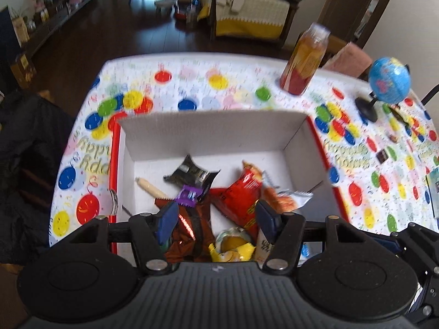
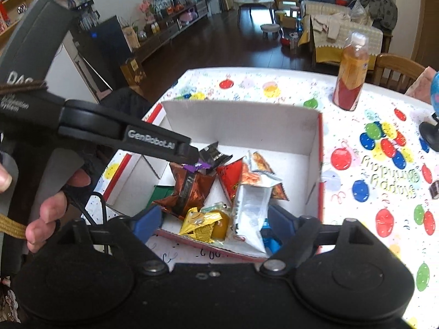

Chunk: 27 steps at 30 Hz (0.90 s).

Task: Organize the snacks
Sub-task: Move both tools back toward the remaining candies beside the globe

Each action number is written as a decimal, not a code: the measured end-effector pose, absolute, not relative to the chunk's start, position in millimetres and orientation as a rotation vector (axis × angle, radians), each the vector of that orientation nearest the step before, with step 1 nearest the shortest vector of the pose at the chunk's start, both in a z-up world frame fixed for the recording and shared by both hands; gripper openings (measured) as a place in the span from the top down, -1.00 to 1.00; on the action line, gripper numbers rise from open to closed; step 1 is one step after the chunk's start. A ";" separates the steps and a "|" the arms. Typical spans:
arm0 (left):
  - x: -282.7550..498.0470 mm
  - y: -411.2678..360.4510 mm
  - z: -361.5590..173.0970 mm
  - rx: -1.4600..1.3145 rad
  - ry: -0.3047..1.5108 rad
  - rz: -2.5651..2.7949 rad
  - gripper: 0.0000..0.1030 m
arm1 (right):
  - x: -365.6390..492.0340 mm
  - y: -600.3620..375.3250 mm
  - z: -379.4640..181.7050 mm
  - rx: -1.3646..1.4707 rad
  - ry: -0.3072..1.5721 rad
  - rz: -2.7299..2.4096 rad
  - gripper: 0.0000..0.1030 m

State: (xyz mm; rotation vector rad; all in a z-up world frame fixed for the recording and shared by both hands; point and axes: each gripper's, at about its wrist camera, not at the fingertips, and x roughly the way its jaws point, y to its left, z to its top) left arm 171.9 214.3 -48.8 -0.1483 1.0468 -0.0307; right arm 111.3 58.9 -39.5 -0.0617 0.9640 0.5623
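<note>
A white cardboard box with red outer sides stands on the balloon-print tablecloth and holds several snack packets. In it lie a small purple candy, a brown foil pack, a red pack, a silver pack, a black pack and a yellow pack. My left gripper hovers open and empty over the box's near part; it also shows in the right wrist view. My right gripper is open and empty above the box's near rim.
A bottle of orange drink stands at the table's far side. A small blue globe stands at the right. Small chocolates lie on the cloth to the right of the box. A wooden chair stands behind the table.
</note>
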 end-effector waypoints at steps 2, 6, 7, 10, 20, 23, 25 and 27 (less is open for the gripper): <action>165.6 206.3 -39.6 -0.141 1.019 -0.033 -0.23 | 108.9 50.6 -35.2 -0.055 0.944 0.564 -0.71; 155.2 188.4 -25.7 -0.139 0.979 -0.054 -0.26 | 104.3 27.0 -24.7 -0.027 0.916 0.559 -0.76; 153.0 183.0 -23.3 -0.138 0.974 -0.061 -0.27 | 103.3 20.7 -22.7 -0.019 0.911 0.555 -0.78; 150.9 166.7 -18.2 -0.146 0.973 -0.084 -0.32 | 104.6 -0.6 -19.3 0.005 0.899 0.539 -0.80; 152.6 101.0 -13.2 -0.138 0.941 -0.138 -0.48 | 115.0 -79.2 -23.0 0.058 0.892 0.443 -0.81; 159.1 76.6 -15.7 -0.130 0.949 -0.160 -0.58 | 120.6 -109.5 -24.5 0.058 0.889 0.412 -0.82; 164.2 59.1 -17.8 -0.127 0.952 -0.177 -0.60 | 125.1 -129.0 -25.8 0.050 0.892 0.389 -0.82; 169.7 39.5 -20.8 -0.122 0.953 -0.188 -0.64 | 129.0 -148.9 -27.4 0.036 0.894 0.366 -0.84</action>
